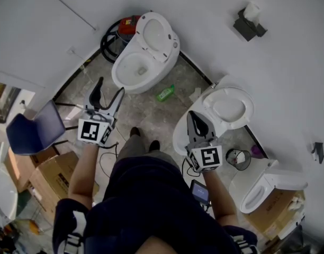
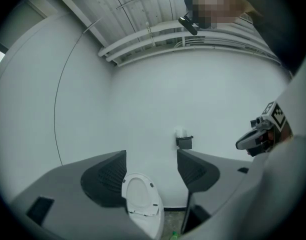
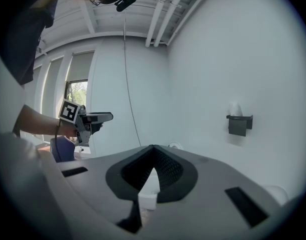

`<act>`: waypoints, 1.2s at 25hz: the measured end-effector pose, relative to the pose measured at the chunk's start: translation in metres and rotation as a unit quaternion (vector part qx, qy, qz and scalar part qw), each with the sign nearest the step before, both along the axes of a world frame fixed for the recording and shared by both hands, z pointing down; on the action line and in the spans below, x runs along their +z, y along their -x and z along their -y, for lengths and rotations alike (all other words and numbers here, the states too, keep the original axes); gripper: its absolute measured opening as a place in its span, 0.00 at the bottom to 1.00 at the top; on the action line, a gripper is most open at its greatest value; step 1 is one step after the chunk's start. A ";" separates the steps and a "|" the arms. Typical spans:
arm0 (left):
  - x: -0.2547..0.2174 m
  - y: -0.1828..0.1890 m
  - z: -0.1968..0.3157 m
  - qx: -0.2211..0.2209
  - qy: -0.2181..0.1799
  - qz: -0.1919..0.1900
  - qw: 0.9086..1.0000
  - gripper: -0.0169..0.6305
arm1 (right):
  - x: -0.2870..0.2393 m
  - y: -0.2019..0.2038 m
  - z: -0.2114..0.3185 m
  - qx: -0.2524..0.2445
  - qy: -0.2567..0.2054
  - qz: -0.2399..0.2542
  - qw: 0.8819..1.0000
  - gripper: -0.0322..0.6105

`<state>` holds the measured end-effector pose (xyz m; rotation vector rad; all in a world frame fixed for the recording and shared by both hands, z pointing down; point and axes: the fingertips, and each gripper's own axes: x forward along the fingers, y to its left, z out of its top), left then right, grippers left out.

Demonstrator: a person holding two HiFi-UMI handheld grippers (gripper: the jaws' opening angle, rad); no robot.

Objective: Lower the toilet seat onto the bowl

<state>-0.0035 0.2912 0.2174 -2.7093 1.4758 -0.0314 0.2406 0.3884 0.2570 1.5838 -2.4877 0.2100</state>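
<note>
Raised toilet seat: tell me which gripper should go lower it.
Left. The left gripper has open fingers framing the raised seat straight ahead; the right gripper is shut, over another toilet.

Ahead of me the white toilet seat [image 1: 158, 35] stands raised, tipped back from its hinge toward the wall with its underside and small bumpers facing me. Below it the white bowl [image 1: 133, 70] lies open and uncovered, standing on the grey tiled floor [image 1: 151, 115] close to the wall.
</note>
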 end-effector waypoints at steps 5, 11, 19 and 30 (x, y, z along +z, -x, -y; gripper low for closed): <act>0.003 -0.006 0.032 0.009 0.004 -0.002 1.000 0.53 | 0.007 -0.009 0.013 0.012 0.005 0.000 1.000 0.08; 0.006 -0.011 0.084 0.032 -0.001 0.001 0.999 0.54 | 0.017 -0.007 0.042 0.036 0.014 -0.011 0.999 0.08; 0.026 -0.003 0.190 0.091 0.023 -0.019 0.995 0.55 | 0.031 0.020 0.129 0.081 0.044 -0.024 0.995 0.08; 0.072 -0.009 0.332 0.174 0.095 -0.054 0.979 0.55 | 0.045 0.056 0.237 0.138 0.071 -0.046 0.987 0.08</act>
